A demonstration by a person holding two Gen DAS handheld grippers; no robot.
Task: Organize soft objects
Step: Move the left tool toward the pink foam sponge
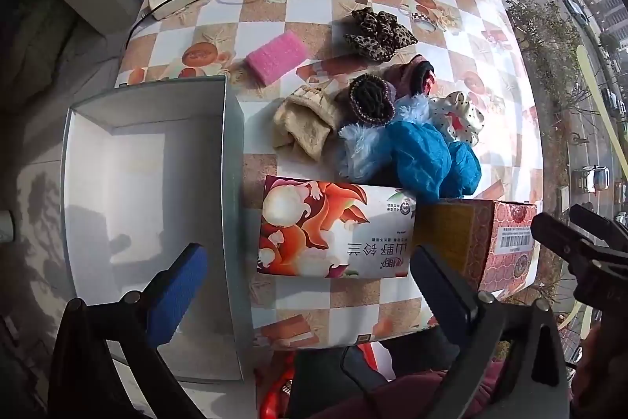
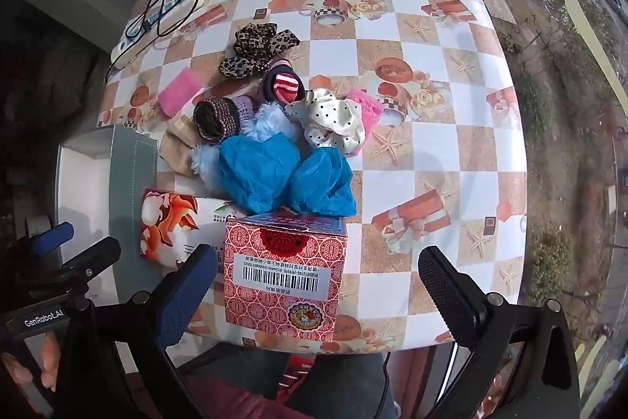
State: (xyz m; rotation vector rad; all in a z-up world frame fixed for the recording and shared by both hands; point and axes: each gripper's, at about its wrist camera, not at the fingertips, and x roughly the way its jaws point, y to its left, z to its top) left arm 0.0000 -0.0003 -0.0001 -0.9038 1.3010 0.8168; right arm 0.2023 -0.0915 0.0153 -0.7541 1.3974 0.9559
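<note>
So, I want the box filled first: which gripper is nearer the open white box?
Left. The left gripper hovers with one finger over the white box; the right gripper hangs above the red carton, farther off.

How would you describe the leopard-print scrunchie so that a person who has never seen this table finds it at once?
Start at the checkered table and find the heap of soft things near its middle. The leopard-print scrunchie lies at the far edge of that heap, toward the white power strip. It alone carries brown and black spots; the neighbouring polka-dot scrunchie is cream.
</note>
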